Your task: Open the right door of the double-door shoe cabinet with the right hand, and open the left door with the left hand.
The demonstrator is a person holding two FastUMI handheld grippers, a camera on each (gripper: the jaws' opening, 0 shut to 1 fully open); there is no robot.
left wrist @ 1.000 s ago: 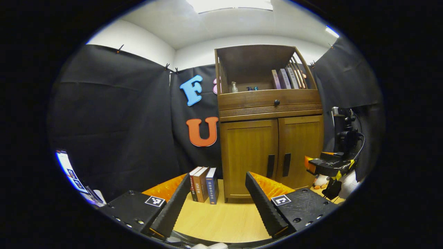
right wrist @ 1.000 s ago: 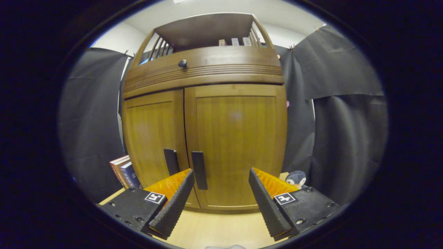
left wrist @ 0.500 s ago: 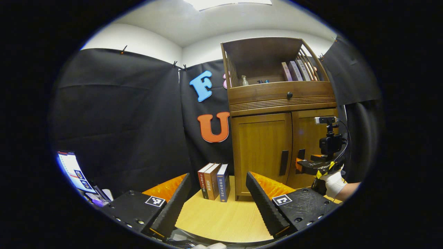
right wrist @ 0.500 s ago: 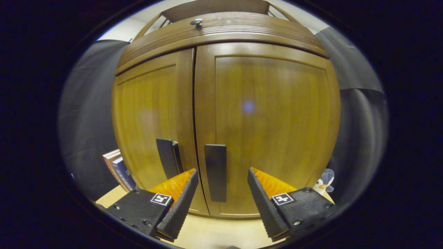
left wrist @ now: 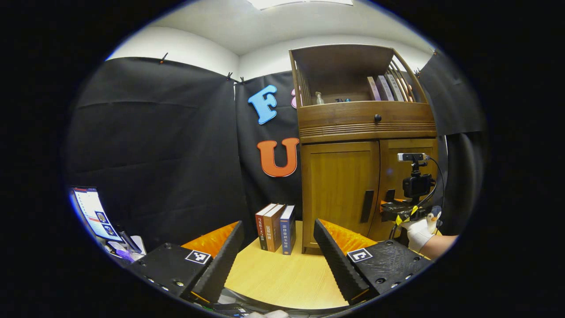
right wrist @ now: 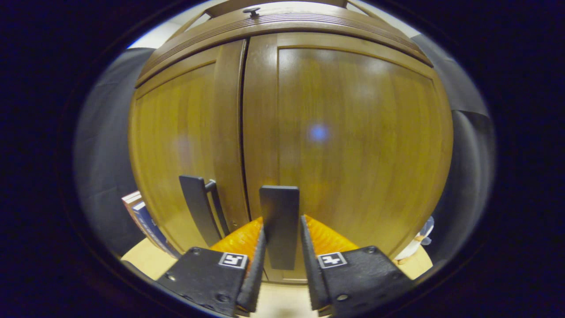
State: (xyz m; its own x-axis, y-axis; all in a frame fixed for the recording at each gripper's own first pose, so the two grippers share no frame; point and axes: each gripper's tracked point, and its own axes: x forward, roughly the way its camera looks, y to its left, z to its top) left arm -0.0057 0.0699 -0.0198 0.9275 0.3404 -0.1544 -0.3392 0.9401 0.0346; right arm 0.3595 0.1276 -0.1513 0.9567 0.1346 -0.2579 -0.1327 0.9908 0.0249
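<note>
Wooden and closed, the shoe cabinet (left wrist: 368, 185) stood on the pale table (left wrist: 282, 278), and everything else lay around it. Its right door (right wrist: 353, 141) and left door (right wrist: 176, 145) both sat flush, meeting at a thin seam. In the right gripper view, the right gripper (right wrist: 280, 260) was right up against the cabinet front, its fingers (right wrist: 255, 265) drawn in on either side of the right door's handle (right wrist: 279, 221), pressing on it or within a hair of it; I could not tell which. The left door's handle (right wrist: 196, 207) stood free just beside it. In the left gripper view, the left gripper (left wrist: 278, 256) hung well back from the cabinet, its fingers (left wrist: 329, 260) spread wide with nothing between them. A row of books (left wrist: 276, 227) stood upright on the table beside the cabinet's left side. A gloved hand (left wrist: 419, 232) held the right gripper (left wrist: 390, 211) at the cabinet's right door.
</note>
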